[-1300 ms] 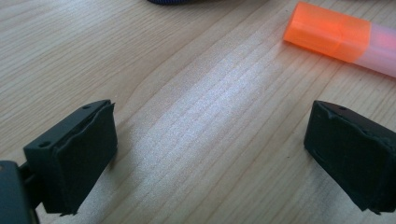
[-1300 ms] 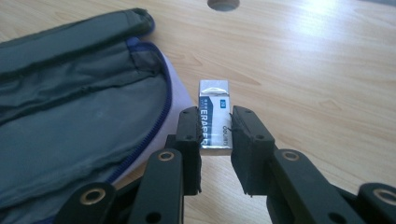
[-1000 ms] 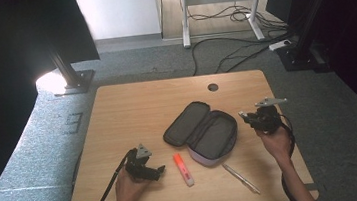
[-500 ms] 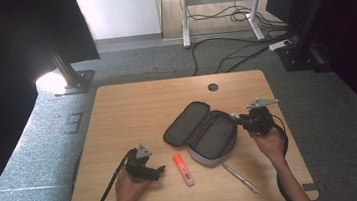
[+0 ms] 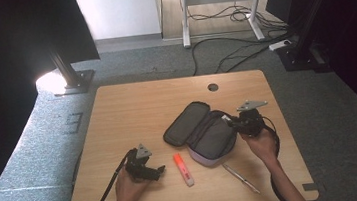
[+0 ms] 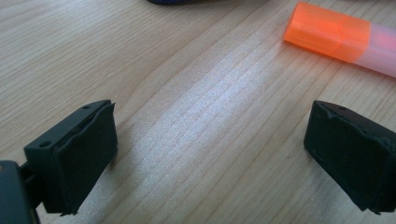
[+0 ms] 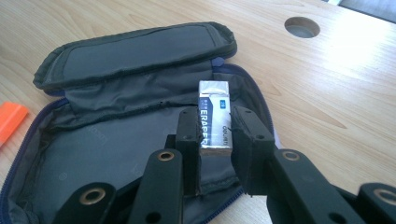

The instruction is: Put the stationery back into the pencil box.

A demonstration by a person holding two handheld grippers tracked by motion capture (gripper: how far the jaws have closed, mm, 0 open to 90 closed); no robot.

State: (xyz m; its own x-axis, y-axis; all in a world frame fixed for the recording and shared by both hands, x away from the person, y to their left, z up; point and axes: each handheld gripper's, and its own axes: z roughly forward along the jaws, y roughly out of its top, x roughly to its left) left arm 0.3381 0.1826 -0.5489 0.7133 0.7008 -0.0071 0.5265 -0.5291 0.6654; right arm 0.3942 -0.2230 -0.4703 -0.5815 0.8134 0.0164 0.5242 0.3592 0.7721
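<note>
An open dark pencil case (image 5: 205, 132) (image 7: 116, 126) lies in the middle of the wooden table, its lid folded back to the left. My right gripper (image 5: 234, 121) (image 7: 215, 133) is shut on a silver and blue eraser (image 7: 214, 116), held just over the case's right edge. An orange highlighter (image 5: 183, 169) (image 6: 343, 38) lies left of the case near the front. My left gripper (image 5: 156, 172) (image 6: 210, 154) rests low over the bare wood beside the highlighter, jaws wide open with nothing between them.
A pen (image 5: 241, 178) lies near the front edge, right of the highlighter. A round cable hole (image 5: 213, 87) (image 7: 302, 27) sits at the table's far side. Cables and a lamp base stand on the floor beyond the table.
My right gripper has carried the eraser leftward from the table's right side to the open case. The left gripper has stayed where it was.
</note>
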